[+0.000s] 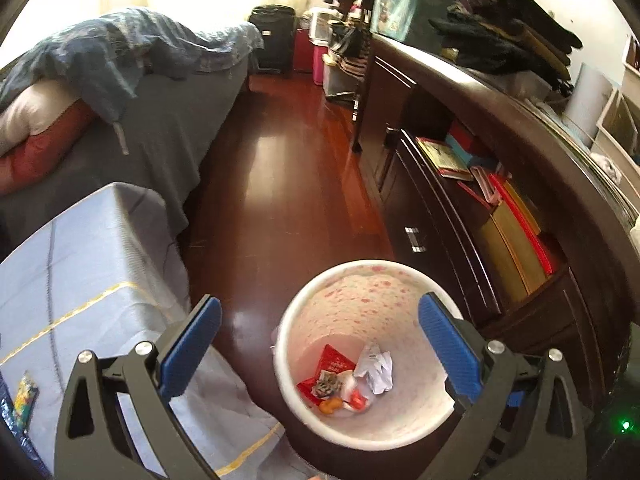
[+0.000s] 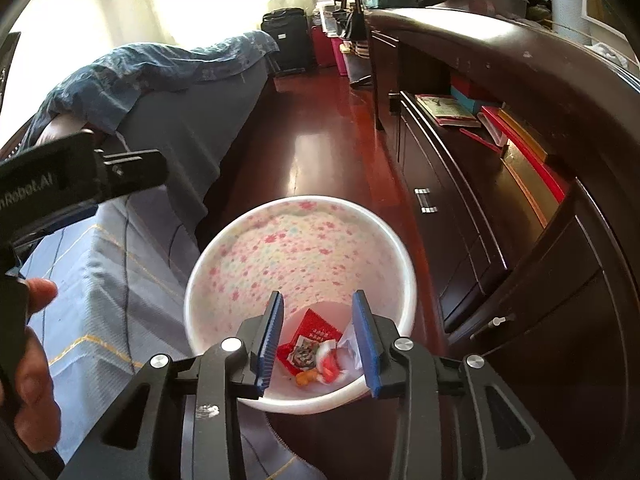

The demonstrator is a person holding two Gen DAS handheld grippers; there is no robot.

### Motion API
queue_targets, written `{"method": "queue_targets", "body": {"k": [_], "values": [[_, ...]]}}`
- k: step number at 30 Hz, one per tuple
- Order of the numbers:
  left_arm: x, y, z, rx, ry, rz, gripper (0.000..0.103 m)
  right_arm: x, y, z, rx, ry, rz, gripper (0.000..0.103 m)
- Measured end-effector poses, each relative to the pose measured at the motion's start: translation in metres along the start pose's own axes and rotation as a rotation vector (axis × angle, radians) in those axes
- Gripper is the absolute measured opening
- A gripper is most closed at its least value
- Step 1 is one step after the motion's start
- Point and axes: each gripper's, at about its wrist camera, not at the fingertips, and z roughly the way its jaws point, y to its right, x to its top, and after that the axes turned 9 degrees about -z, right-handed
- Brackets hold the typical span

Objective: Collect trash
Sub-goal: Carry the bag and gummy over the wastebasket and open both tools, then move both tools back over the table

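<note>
- A bed (image 1: 132,128) under a rumpled blue duvet lies far ahead and left of both claws; its head end is cut off at the frame edge.
- A dark cabinet (image 2: 520,216) runs along the right, its shelved books too blurred to read.
- A cloth-covered table (image 1: 80,272) sits below the left gripper (image 1: 320,344), whose jaws gape wide, empty.
- The floral waste bin (image 2: 296,240) stands on the red wood floor (image 1: 288,168), directly beneath the right gripper (image 2: 318,338), jaws narrowly parted, holding nothing.
- Trash lies inside: a red wrapper (image 2: 316,330), crumpled paper (image 1: 374,366); the smaller scraps are hard to make out.
</note>
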Motion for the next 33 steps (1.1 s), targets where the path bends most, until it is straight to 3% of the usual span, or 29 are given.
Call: {"method": "queue_targets", "body": {"k": [4,10,15,28,33], "values": [[-0.001,-0.023,-0.024,0.061,0.032,-0.032,0.099,0.0,-0.016,-0.011,0.019,0.002,-0.028,0.047],[-0.009,-0.082,-0.075,0.208,0.098,-0.095,0.099,0.006,-0.065,-0.048,0.041,0.079,-0.153,0.073],[-0.018,-0.147,-0.116,0.331,0.132,-0.202,0.099,0.009,-0.117,-0.078,0.125,0.129,-0.261,0.091],[-0.08,-0.336,-0.227,0.629,0.202,-0.512,0.099,-0.018,-0.254,-0.12,0.357,0.129,-0.52,0.095],[-0.107,-0.387,-0.242,0.682,0.203,-0.612,0.098,-0.033,-0.29,-0.13,0.394,0.128,-0.587,0.095]]}}
